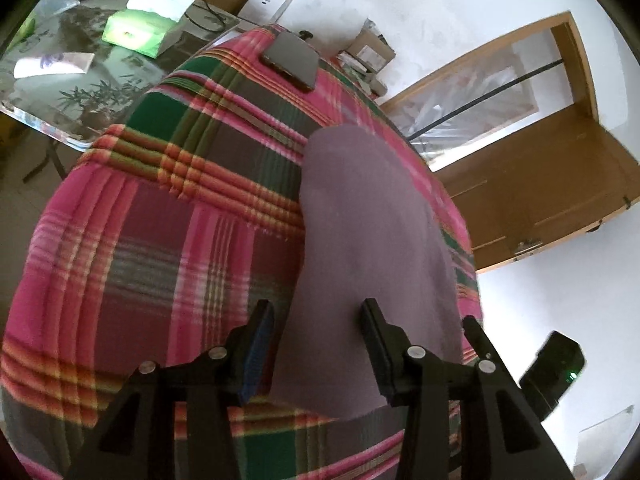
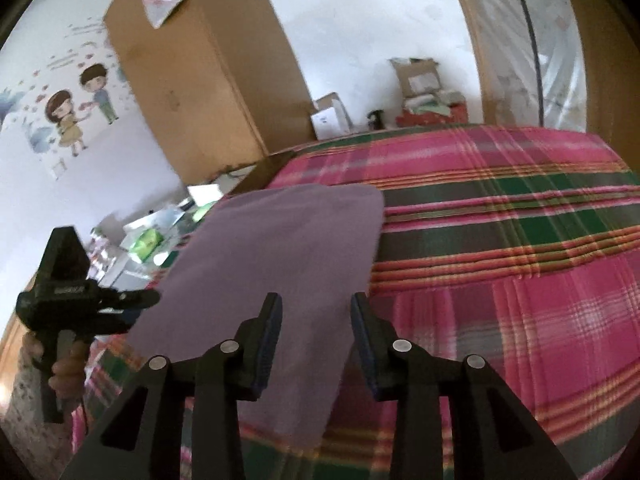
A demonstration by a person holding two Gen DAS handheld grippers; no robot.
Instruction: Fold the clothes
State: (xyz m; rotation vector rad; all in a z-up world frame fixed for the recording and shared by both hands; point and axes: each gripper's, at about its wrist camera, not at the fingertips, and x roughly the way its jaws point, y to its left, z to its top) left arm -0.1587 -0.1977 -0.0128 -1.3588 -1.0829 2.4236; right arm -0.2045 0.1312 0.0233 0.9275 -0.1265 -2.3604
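A mauve garment (image 1: 360,240), smooth and folded into a long strip, lies flat on a pink, green and red plaid bedspread (image 1: 160,220) that covers the bed. In the left wrist view the left gripper (image 1: 318,344) hovers over the near end of the strip with its jaws spread wide; the blue-padded left finger sits over the plaid just beside the cloth's edge, the right finger over the cloth itself, and nothing is pinched between them. Whether the fingertips touch the fabric cannot be told. In the right wrist view the right gripper (image 2: 316,332) is likewise open wide above the same garment (image 2: 280,264), both fingers framing the strip's near portion, holding nothing. From that view the left gripper's body appears off to the left, gripped by a hand (image 2: 66,368) beside the bed's edge. At the far end of the bed a dark tablet-like device (image 1: 290,60) rests on the bedspread, well apart from the garment. Beyond the bed stands a glass-topped table (image 1: 52,92) with a green box (image 1: 138,32), and cardboard boxes (image 2: 416,76) sit along the white wall.
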